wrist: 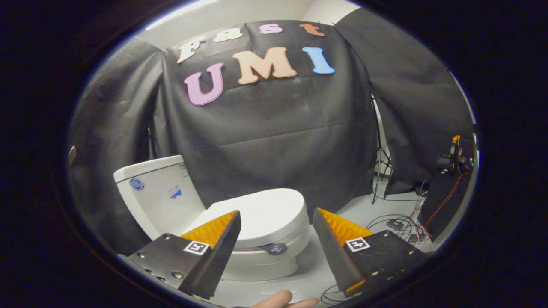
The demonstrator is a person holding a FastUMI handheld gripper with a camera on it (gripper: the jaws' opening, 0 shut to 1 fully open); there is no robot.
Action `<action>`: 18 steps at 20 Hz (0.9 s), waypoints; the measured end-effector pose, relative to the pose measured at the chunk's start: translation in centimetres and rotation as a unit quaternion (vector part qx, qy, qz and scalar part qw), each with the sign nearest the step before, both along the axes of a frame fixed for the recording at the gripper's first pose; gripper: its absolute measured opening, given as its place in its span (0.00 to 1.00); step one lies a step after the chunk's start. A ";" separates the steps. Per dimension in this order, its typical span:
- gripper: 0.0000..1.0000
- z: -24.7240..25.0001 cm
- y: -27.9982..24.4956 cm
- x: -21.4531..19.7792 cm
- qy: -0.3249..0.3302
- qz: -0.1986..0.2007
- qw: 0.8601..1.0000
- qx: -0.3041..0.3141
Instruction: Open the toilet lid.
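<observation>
A white toilet stands on the floor just ahead of my fingers, with its tank [156, 194] at the back left against the black cloth. Its lid [265, 214] lies flat down on the seat, and a small dark round tag [274, 248] sits under the lid's front edge. My gripper [277, 218] is open, the two fingers spread wide and nothing between them. The left finger [222, 239] overlaps the lid's left side in the view, and the right finger [332, 248] stands off to the lid's right, apart from it. Whether the left finger touches the lid I cannot tell.
A light stand [380, 158] rises beyond the right finger by the cloth wall. Loose cables [400, 222] trail over the pale floor toward a dark box with equipment on top [449, 188] at the right. A fingertip of a hand [278, 299] shows below the fingers.
</observation>
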State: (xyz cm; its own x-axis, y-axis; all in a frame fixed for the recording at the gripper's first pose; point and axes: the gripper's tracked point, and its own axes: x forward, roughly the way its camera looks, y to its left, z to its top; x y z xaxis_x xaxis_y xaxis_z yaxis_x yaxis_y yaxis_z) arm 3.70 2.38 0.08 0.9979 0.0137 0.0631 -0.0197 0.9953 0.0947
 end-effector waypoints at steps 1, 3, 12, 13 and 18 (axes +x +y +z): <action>1.00 -0.5 -0.1 0.3 0.003 -0.004 1.000 0.006; 1.00 -1.6 -0.4 1.4 0.014 -0.014 0.999 0.033; 0.99 -11.6 -2.0 7.4 0.090 -0.058 0.972 0.210; 0.98 -12.7 -2.2 7.5 0.101 -0.061 0.966 0.230; 0.96 -14.9 -1.5 8.8 0.125 -0.050 0.951 0.278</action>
